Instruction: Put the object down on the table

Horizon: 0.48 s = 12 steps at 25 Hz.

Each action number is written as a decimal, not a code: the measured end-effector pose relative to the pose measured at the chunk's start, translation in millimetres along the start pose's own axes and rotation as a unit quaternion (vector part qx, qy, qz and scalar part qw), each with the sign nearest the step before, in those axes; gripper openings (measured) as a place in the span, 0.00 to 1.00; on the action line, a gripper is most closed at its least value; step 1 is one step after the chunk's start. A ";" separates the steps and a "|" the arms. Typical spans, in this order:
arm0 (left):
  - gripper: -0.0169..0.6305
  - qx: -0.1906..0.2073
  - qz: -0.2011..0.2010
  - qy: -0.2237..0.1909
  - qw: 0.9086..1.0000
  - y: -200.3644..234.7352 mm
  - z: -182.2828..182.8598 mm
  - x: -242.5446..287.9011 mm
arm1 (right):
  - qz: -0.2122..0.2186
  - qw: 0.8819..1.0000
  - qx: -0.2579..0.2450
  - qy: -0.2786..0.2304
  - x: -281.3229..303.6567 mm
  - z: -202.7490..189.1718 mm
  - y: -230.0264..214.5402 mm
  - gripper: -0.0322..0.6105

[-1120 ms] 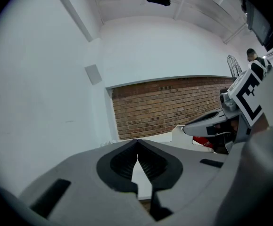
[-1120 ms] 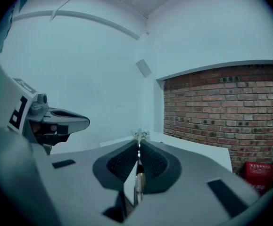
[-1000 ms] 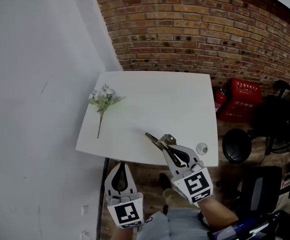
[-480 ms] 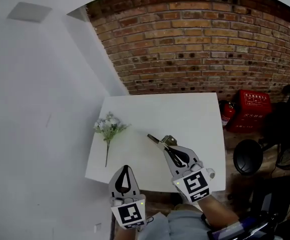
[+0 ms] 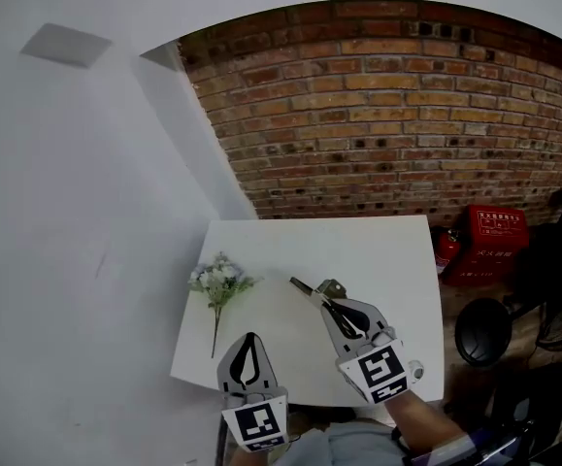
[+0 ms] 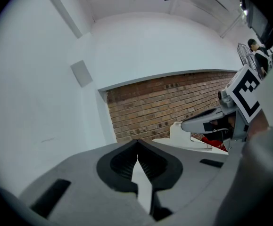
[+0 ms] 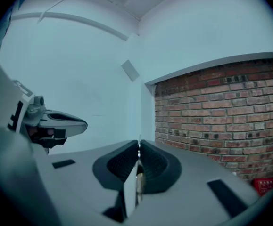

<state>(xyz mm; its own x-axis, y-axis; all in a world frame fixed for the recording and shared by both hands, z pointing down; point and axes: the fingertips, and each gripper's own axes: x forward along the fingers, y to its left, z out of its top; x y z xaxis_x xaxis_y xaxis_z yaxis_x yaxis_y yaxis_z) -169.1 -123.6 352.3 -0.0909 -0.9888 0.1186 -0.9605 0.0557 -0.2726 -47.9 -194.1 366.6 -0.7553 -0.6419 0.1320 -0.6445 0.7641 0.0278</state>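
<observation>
Jaws of right gripper [image 5: 331, 307] clamped on thin metal tool [image 5: 304, 285]; tool juts forward past tips, over white table [image 5: 378, 250]. Left gripper [image 5: 250, 338]: jaws together, nothing between. Flower sprig [image 5: 219, 284]: flat on table, ahead-left of left gripper.

I count two grippers, my left gripper [image 5: 249, 341] and my right gripper [image 5: 329, 306], and one thin metal tool [image 5: 305, 285]. One white table [image 5: 378, 246], and on it one sprig of pale flowers [image 5: 220, 282]. Off the table: one red box [image 5: 499, 229], one round black seat [image 5: 482, 330], one brick wall [image 5: 378, 115]; I can't count what sits in the dark clutter at the far right of the head view.
</observation>
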 end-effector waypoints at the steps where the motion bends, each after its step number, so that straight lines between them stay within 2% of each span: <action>1: 0.04 0.000 0.000 -0.001 1.000 4.8 -1.9 4.0 | 0.000 1.000 -0.002 0.002 5.8 0.1 0.3 0.09; 6: 0.04 -0.017 -0.002 0.002 1.000 30.9 -6.0 26.5 | -0.006 1.000 -0.006 0.011 40.8 -1.3 2.6 0.09; 12: 0.04 -0.017 -0.004 0.000 1.000 64.2 -15.6 56.1 | -0.005 1.000 -0.012 0.026 80.3 -3.5 7.2 0.09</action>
<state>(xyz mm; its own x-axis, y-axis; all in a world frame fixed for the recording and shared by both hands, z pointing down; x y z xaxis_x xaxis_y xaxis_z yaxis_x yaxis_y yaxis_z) -239.9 -173.3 356.4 -0.0825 -0.9892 0.1211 -0.9697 0.0516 -0.2388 -112.7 -240.0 380.8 -0.7417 -0.6455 0.1825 -0.6481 0.7597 0.0529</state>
